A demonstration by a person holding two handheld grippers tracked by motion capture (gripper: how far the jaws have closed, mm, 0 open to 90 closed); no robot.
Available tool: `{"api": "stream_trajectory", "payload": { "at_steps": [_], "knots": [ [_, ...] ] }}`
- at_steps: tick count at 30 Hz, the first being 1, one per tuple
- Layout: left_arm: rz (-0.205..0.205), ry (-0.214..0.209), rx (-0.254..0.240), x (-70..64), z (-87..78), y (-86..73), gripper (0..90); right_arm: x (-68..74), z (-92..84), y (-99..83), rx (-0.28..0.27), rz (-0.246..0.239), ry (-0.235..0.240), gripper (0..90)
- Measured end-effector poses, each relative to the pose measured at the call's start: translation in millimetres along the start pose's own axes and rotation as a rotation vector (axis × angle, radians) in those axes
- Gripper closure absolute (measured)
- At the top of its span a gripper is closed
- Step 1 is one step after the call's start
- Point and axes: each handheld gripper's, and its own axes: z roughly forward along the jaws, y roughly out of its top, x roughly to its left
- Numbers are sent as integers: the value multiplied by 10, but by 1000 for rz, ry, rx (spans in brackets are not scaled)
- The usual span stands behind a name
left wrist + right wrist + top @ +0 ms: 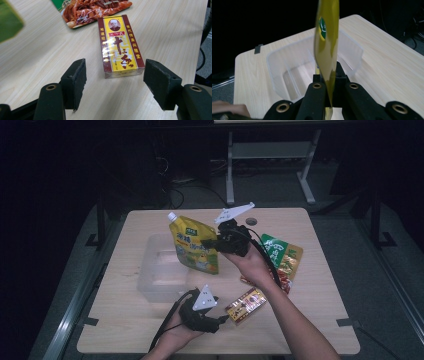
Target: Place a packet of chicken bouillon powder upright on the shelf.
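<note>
My right gripper (209, 242) is shut on the edge of a yellow spouted pouch (195, 245) and holds it upright in the air over a clear plastic bin (150, 287). In the right gripper view the pouch (327, 42) stands edge-on, pinched between the jaws of the right gripper (328, 76), with the bin (274, 67) below. Low near the table's front edge, my left gripper (223, 319) is open. A yellow and maroon box (120, 45) lies flat with its near end between that gripper's (116, 66) pads, touching neither.
A green and orange snack pack (280, 256) lies at the table's right, just beyond the box (245, 305); its edge (92, 7) shows in the left gripper view. The bin has inner dividers. Bare wood lies left of the bin and along the back.
</note>
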Motion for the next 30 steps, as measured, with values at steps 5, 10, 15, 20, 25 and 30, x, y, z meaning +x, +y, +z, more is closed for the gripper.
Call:
{"api": "stream_trajectory", "payload": {
  "at_steps": [5,10,15,20,25,30],
  "knots": [
    [-4,1,-11,-13,4,-10,315,75,142,133,-5,-19,22,898],
    [-10,2,-21,-15,15,-47,289,137,305,224,-14,-41,47,898],
    [-9,6,-35,-44,5,-69,279,175,436,262,-19,-44,64,898],
    [-18,1,-48,-72,-6,-76,276,189,562,260,-9,-50,72,898],
    [-21,-15,-51,-97,-17,-97,275,204,647,262,-3,-55,80,898],
    [-16,-19,-49,-113,-17,-96,274,223,719,279,-12,-36,94,898]
  ]
}}
